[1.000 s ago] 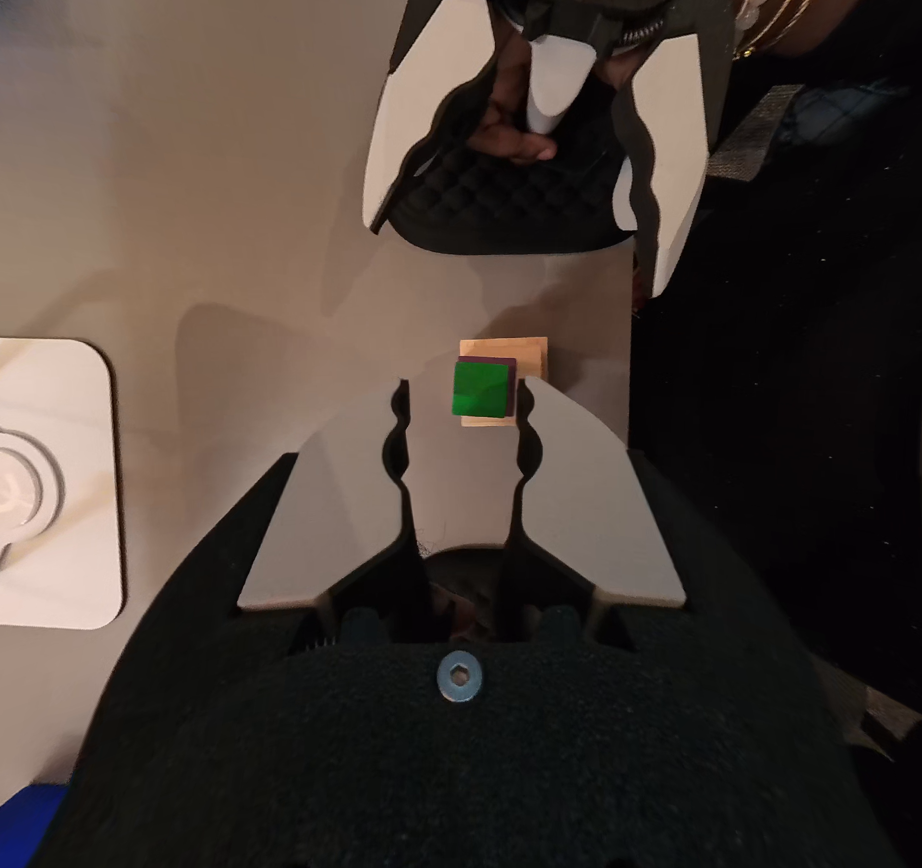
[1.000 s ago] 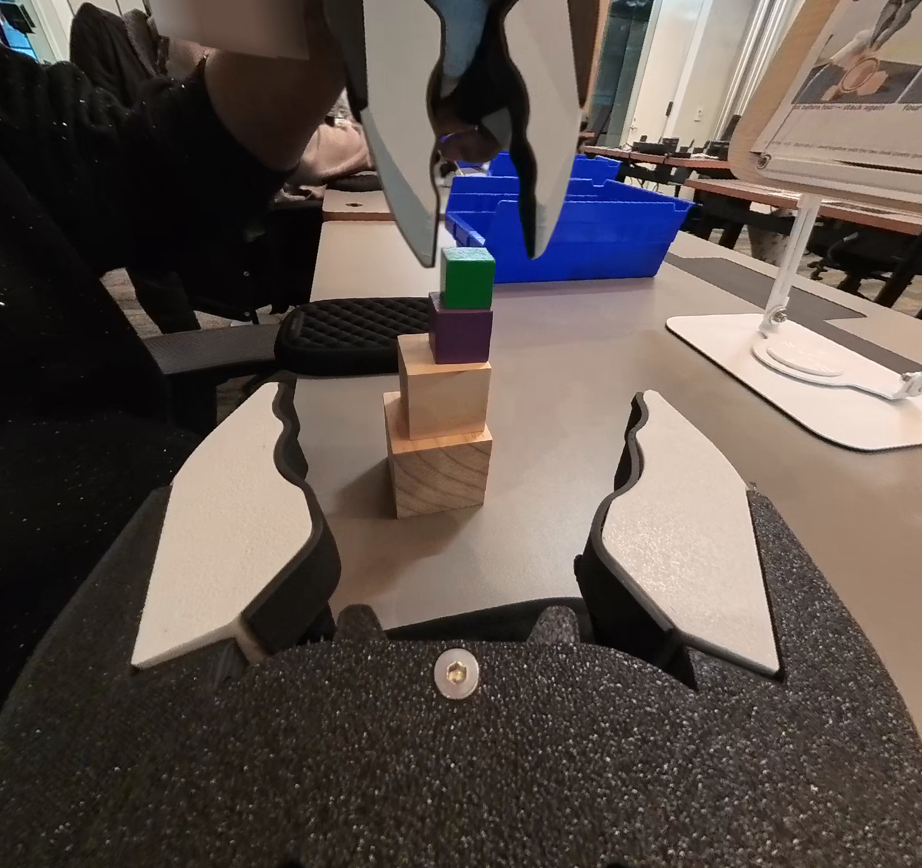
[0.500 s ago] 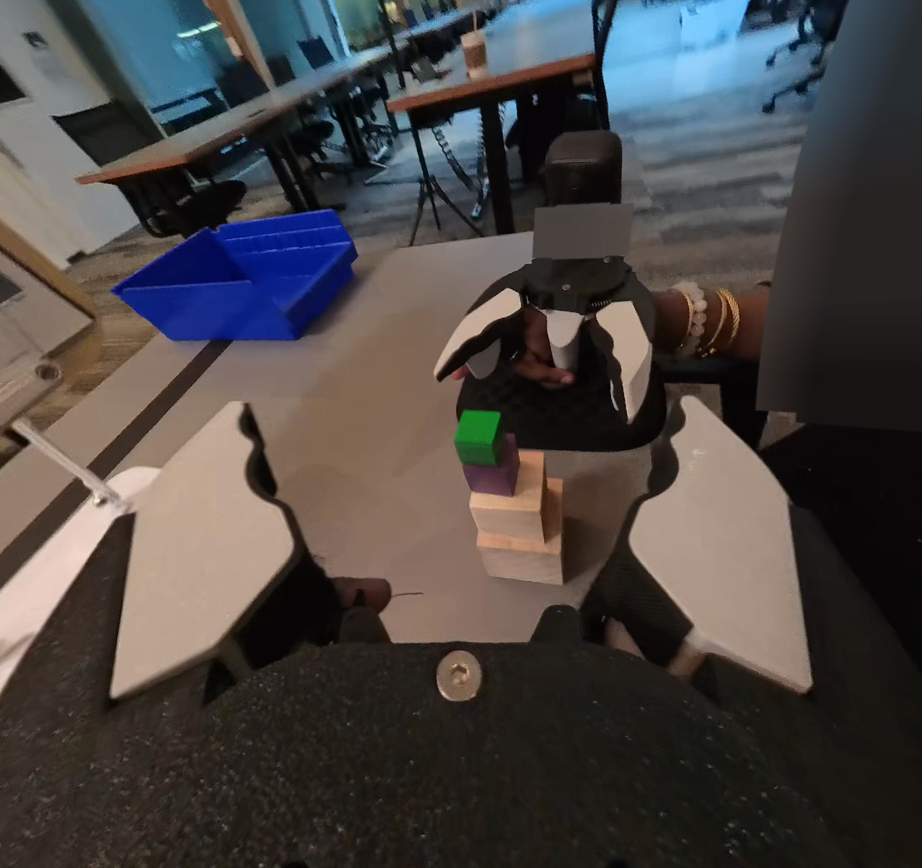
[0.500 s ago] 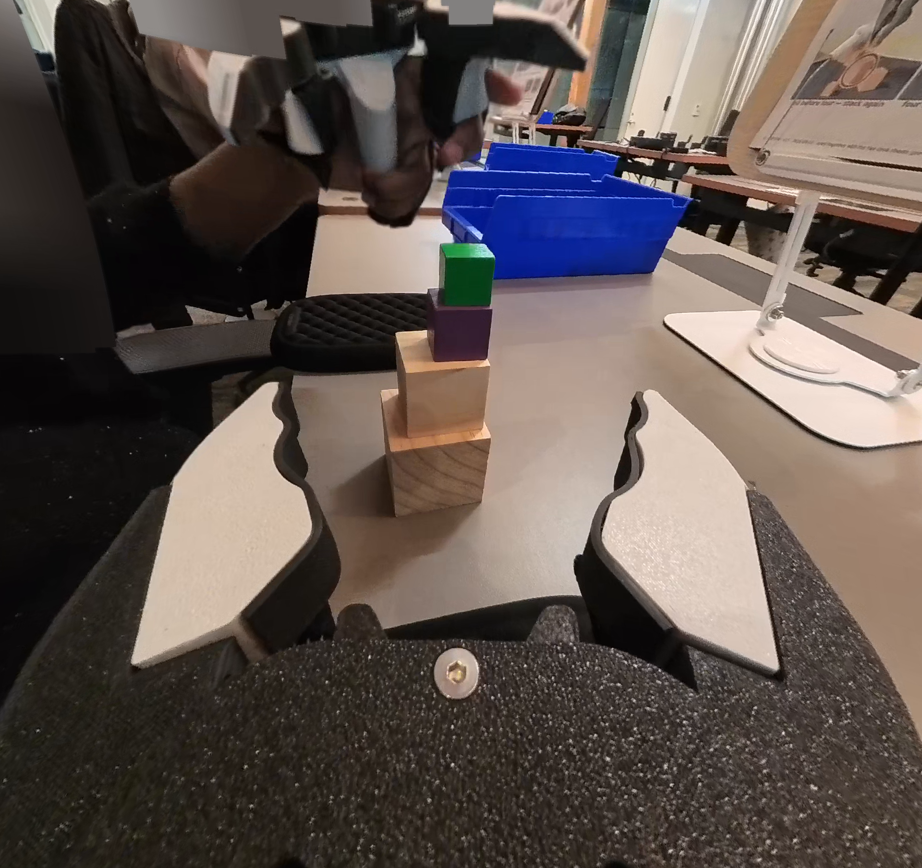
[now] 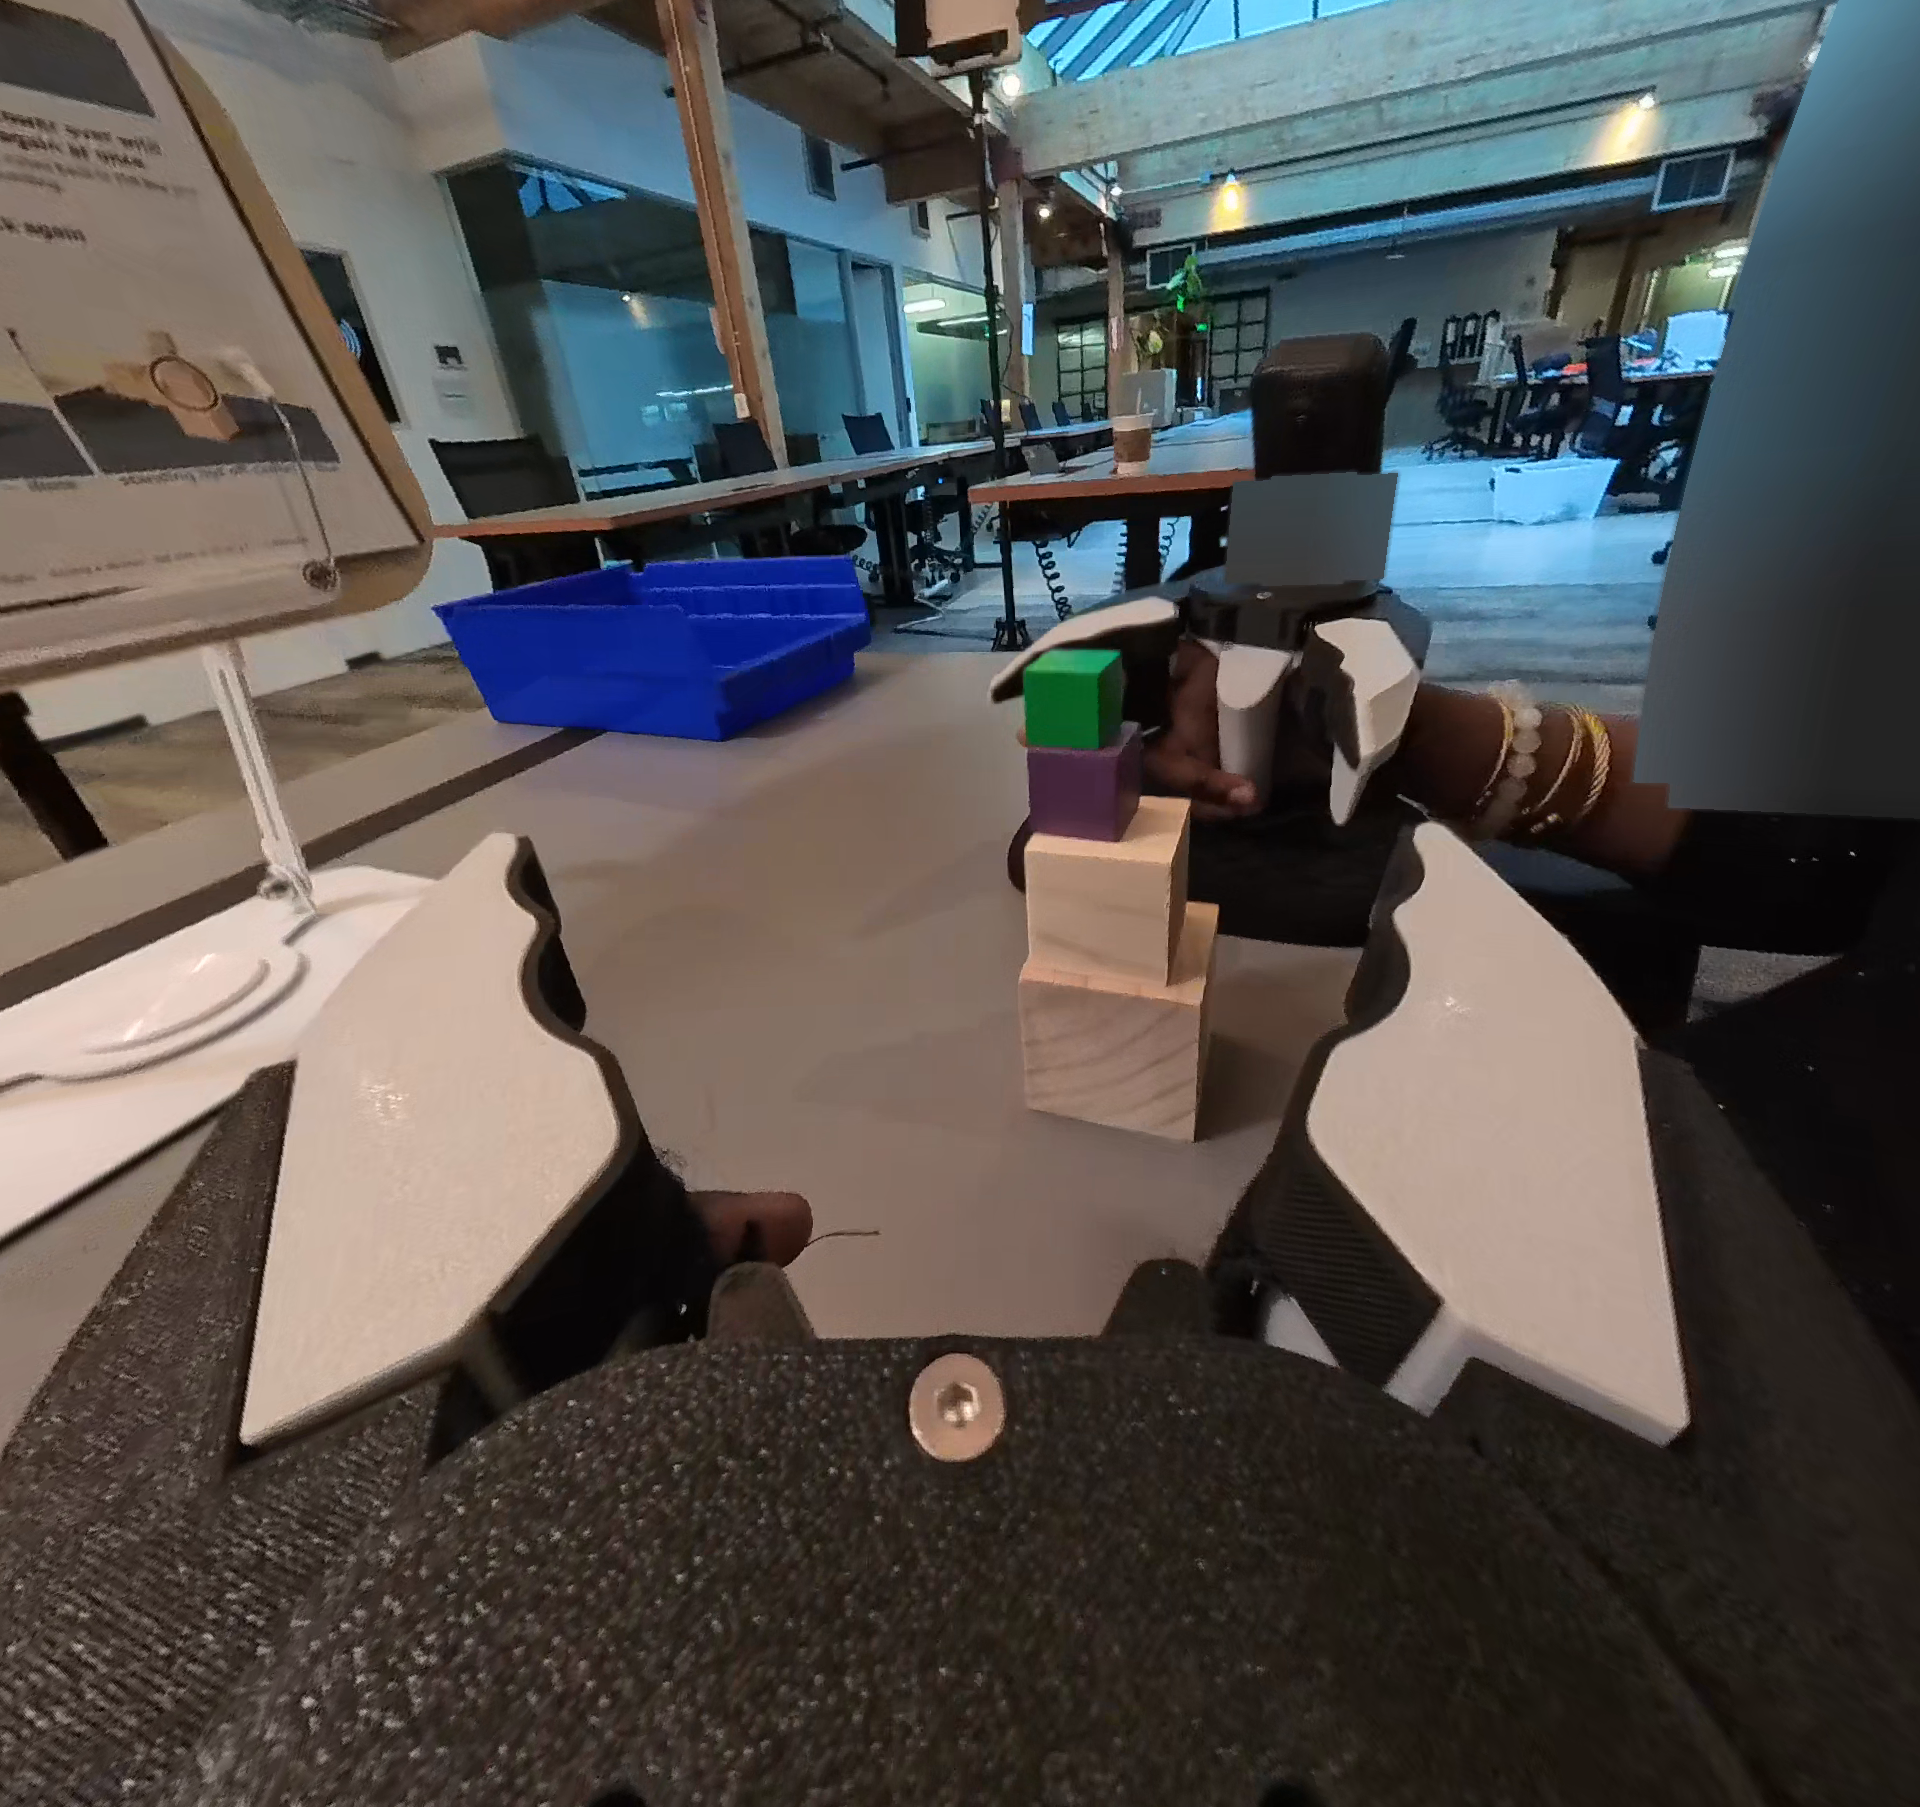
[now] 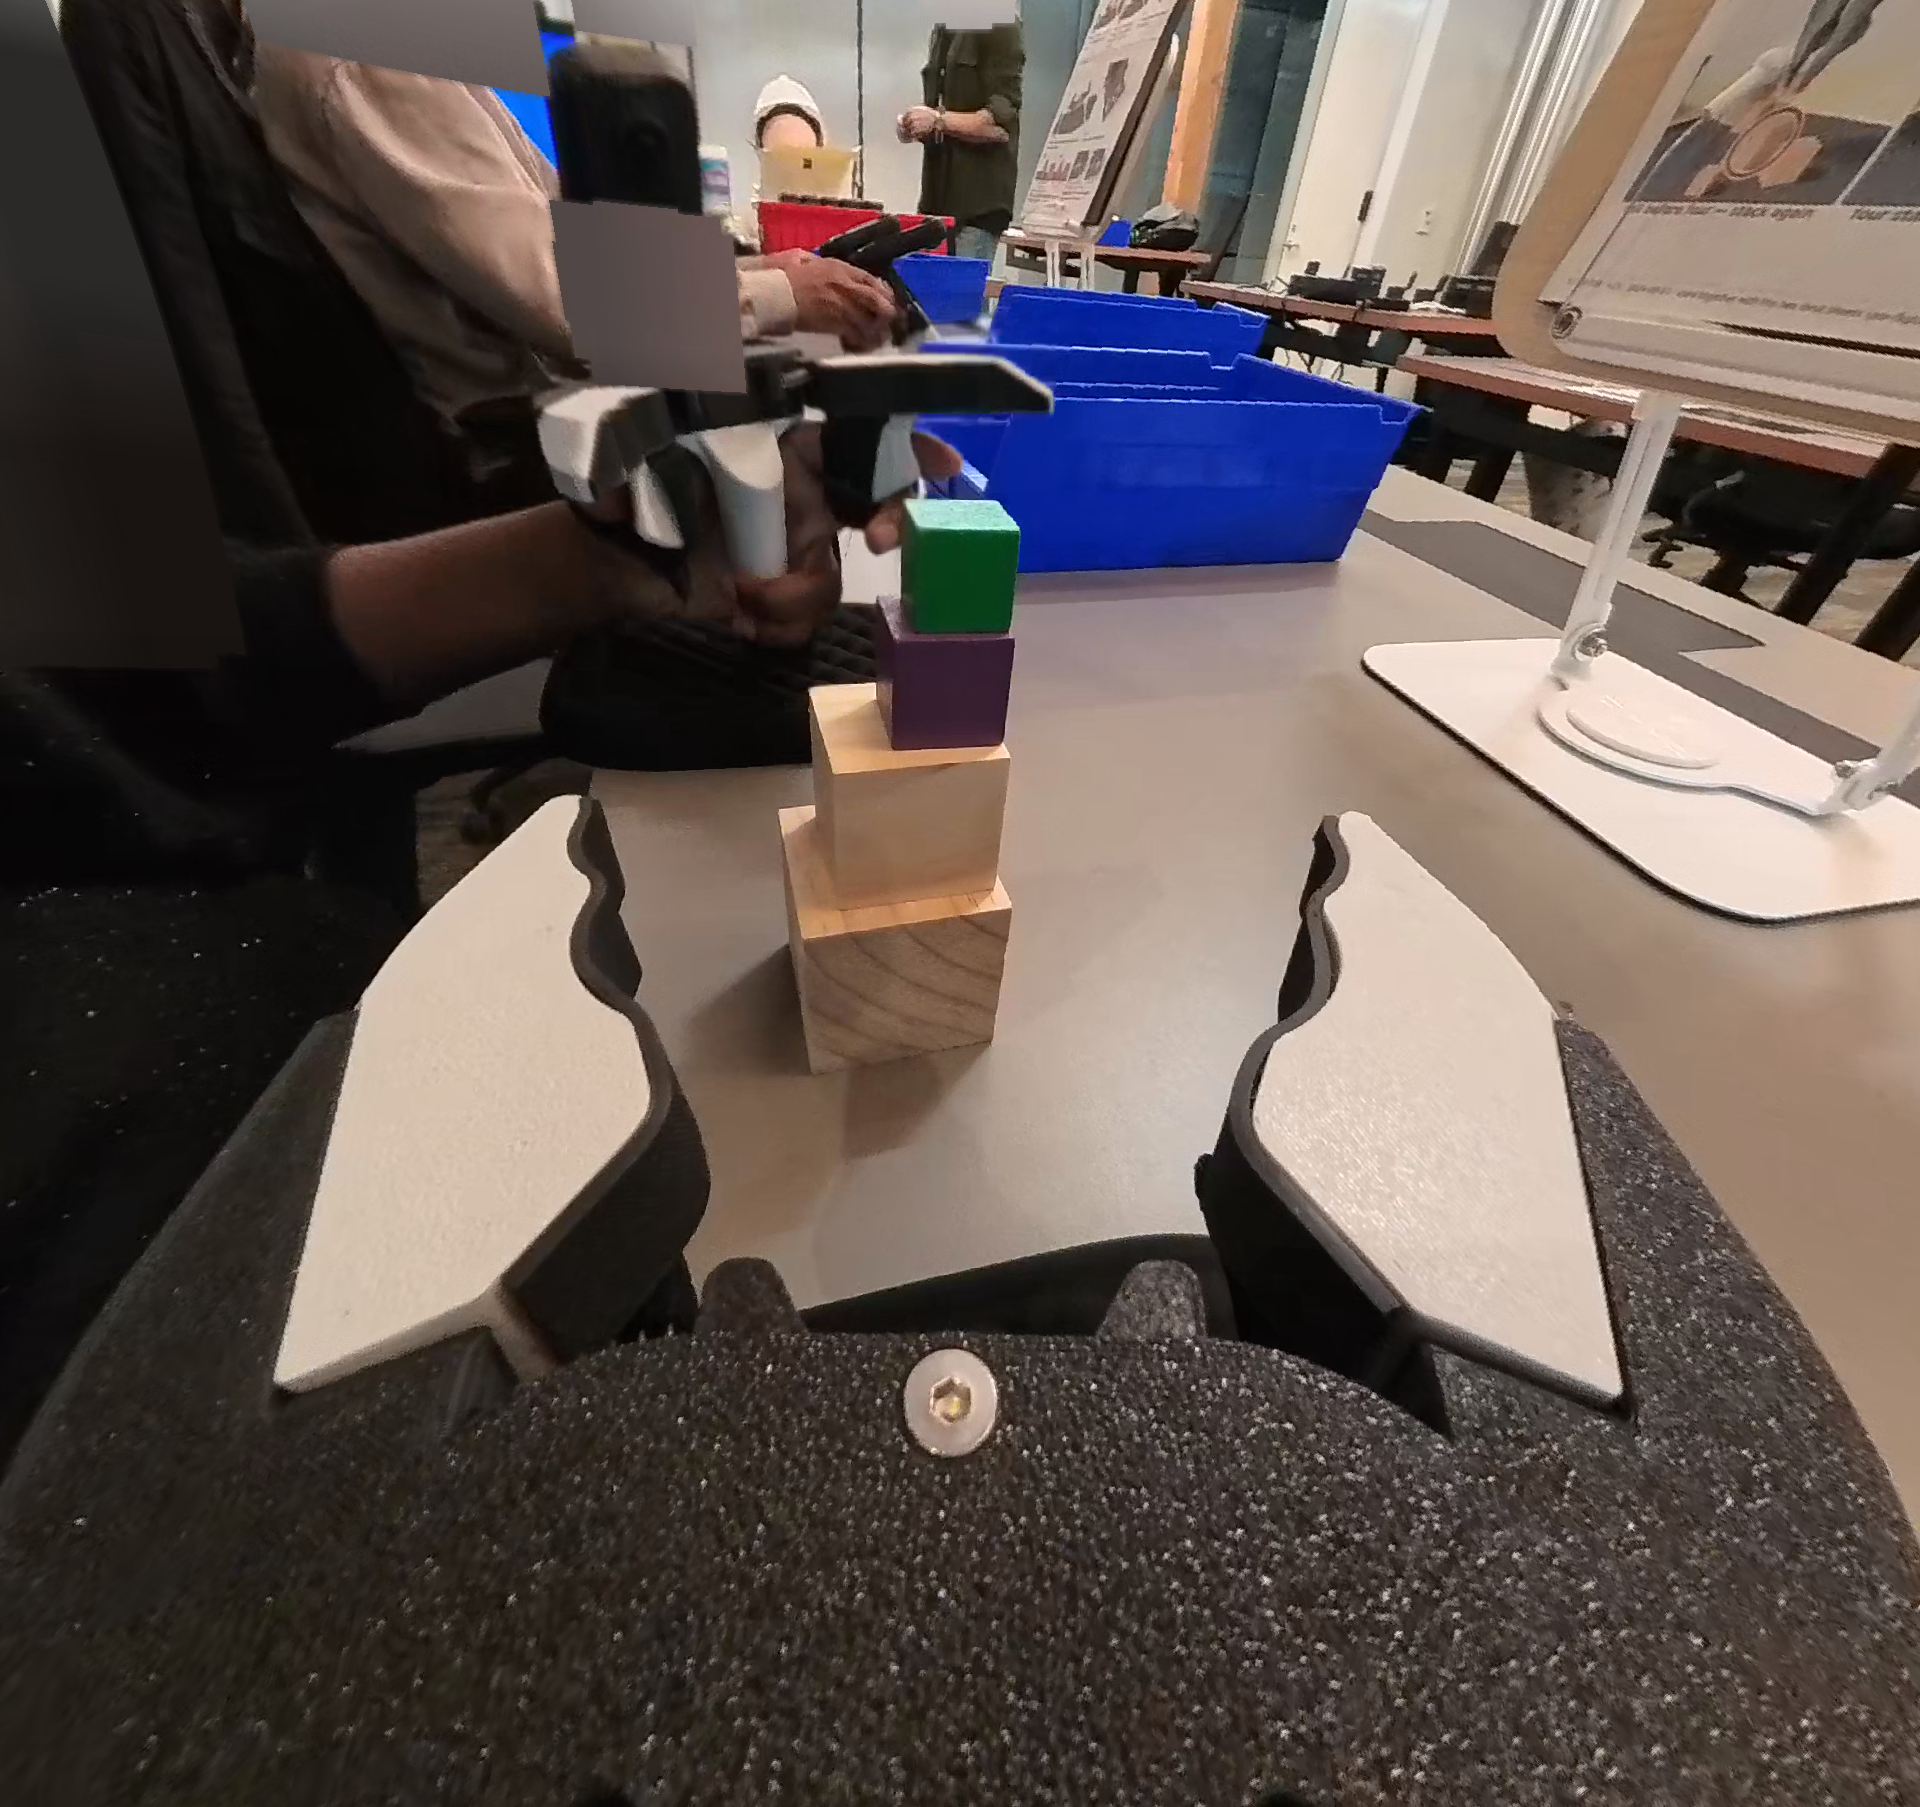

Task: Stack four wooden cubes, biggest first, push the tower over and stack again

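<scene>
A stack of four cubes stands on the grey table (image 5: 831,874): a large wooden cube (image 6: 894,978) at the bottom, a smaller wooden cube (image 6: 909,822), a purple cube (image 6: 945,687) and a green cube (image 6: 958,568) on top. In the left wrist view the green cube (image 5: 1070,708) and the purple cube (image 5: 1081,786) stand right of centre. My left gripper (image 5: 971,848) is open and empty, level with the table and short of the stack. My right gripper (image 6: 961,817) is open and empty, with the stack beyond its fingertips. Each gripper shows in the other's view, the right gripper (image 5: 1226,718) and the left gripper (image 6: 769,427).
A blue bin (image 6: 1174,479) sits at the far side of the table. A white stand base (image 6: 1662,781) with a sign board (image 6: 1745,147) is on the right. A black chair armrest (image 6: 665,687) lies beside the table edge. People sit and stand behind.
My left gripper was over the stack, its fingers straddling the green cube. It opened wide, drew away and swung level beside the stack. The green cube stays on top. The right gripper has not moved.
</scene>
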The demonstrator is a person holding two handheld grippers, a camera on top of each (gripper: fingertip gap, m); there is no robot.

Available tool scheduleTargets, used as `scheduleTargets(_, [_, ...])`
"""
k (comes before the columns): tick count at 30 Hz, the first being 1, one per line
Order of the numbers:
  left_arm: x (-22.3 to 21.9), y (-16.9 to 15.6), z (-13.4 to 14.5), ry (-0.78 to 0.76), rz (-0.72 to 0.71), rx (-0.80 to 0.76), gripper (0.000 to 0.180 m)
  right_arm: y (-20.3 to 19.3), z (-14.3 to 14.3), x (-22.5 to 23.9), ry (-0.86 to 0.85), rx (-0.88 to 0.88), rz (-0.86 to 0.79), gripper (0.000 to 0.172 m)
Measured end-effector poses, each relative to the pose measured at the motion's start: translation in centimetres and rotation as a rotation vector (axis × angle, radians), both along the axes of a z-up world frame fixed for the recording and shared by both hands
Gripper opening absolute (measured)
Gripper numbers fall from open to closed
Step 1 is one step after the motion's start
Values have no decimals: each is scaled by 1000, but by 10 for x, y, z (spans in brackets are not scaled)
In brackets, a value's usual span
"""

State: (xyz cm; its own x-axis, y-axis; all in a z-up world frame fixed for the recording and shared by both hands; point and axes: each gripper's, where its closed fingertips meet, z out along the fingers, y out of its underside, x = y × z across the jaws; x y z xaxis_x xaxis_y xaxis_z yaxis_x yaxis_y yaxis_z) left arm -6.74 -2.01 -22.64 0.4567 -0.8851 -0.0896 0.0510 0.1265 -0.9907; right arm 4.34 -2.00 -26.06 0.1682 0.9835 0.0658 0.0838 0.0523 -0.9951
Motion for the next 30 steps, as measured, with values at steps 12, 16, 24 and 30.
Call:
scheduleTargets(12, [-1, 1, -6, -1, -9, -5, 140, 13, -1, 1, -6, -52, -79, 101])
scheduleTargets(16, [0, 1, -9, 16, 1, -1, 141, 13, 8, 7, -3, -13, -91, 27])
scheduleTargets(24, [1, 1, -10, 19, -2, -5, 139, 9, -12, 9, -352, -122, -69, 0])
scheduleTargets(30, [0, 3, -11, 20, 7, -17, 137, -2, -28, -9, -418, -187, 6, 0])
